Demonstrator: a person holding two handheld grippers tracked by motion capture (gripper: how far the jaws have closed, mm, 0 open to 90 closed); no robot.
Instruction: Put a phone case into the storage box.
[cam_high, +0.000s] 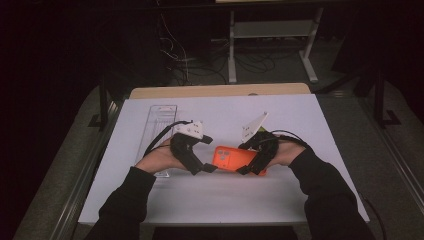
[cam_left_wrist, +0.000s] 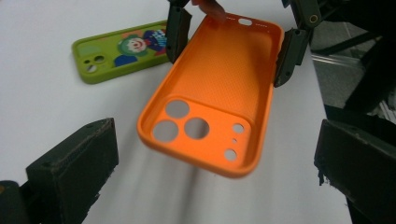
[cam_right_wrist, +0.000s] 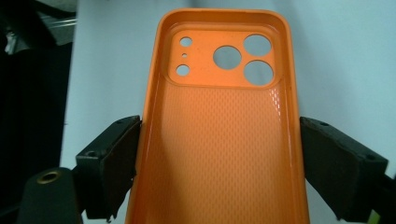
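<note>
Orange phone case held off white table, centre, between both hands; long axis runs 9-to-3 in high view, camera-hole end toward 9. Right gripper clamped across case's long edges at 3 end. Left gripper wide apart, empty, case dead ahead at 12. Green phone case lies flat on table beyond.
</note>
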